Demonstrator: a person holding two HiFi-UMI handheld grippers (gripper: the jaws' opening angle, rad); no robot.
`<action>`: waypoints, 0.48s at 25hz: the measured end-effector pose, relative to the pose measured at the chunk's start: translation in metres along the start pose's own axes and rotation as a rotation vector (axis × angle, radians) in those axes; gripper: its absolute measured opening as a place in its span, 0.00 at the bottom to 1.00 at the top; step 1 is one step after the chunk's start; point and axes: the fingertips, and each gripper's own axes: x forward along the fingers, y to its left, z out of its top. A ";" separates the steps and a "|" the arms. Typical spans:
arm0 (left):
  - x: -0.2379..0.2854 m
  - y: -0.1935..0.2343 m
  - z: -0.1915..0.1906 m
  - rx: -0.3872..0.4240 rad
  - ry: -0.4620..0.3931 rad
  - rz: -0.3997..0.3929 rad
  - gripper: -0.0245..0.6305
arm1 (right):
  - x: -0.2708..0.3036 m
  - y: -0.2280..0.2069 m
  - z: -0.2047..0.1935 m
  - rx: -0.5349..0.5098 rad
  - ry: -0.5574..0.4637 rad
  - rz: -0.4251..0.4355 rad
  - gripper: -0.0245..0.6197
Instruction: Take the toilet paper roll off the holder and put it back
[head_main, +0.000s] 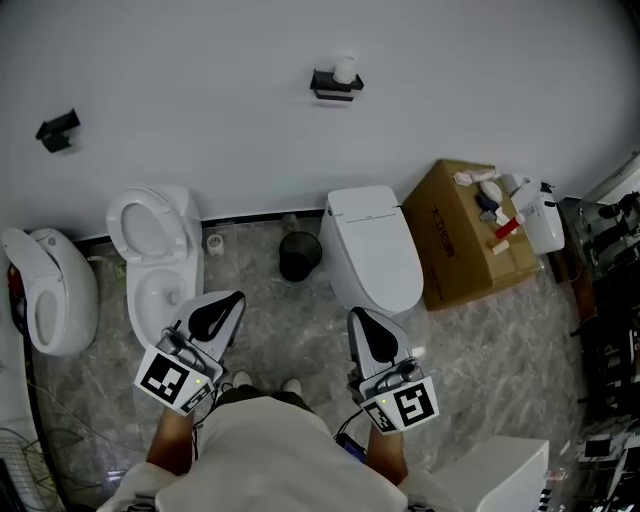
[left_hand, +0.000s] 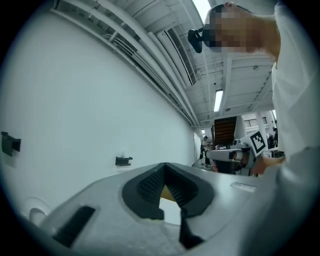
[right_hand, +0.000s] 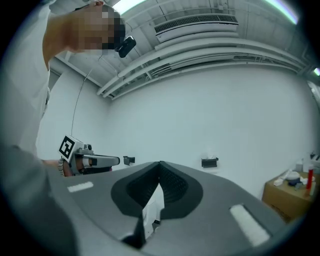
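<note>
A white toilet paper roll (head_main: 345, 69) sits on a black holder (head_main: 335, 88) high on the white wall, straight ahead. Both grippers are held low and level near the person's body, far from the holder. The left gripper (head_main: 215, 315) has its jaws together and nothing between them. The right gripper (head_main: 372, 335) is shut too, and empty. In the left gripper view the jaws (left_hand: 164, 167) meet at the tip, with the holder (left_hand: 123, 160) small beyond them. In the right gripper view the closed jaws (right_hand: 160, 165) point at the wall, the holder (right_hand: 209, 162) to their right.
An open white toilet (head_main: 155, 250) and a closed one (head_main: 372, 248) stand on the marble floor, a black bin (head_main: 300, 256) between them. A third toilet (head_main: 50, 290) is at the left. A cardboard box (head_main: 470, 235) carries bottles. A second black holder (head_main: 58, 129) is on the wall, left.
</note>
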 end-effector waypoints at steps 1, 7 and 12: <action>0.001 0.000 0.000 0.000 0.003 -0.002 0.04 | 0.000 -0.001 0.000 0.009 -0.001 -0.001 0.05; 0.005 0.000 0.002 -0.006 0.001 -0.005 0.04 | 0.000 -0.009 0.004 0.028 -0.022 -0.013 0.05; 0.007 -0.002 0.002 -0.019 -0.003 -0.003 0.04 | -0.001 -0.014 0.005 0.038 -0.028 -0.015 0.05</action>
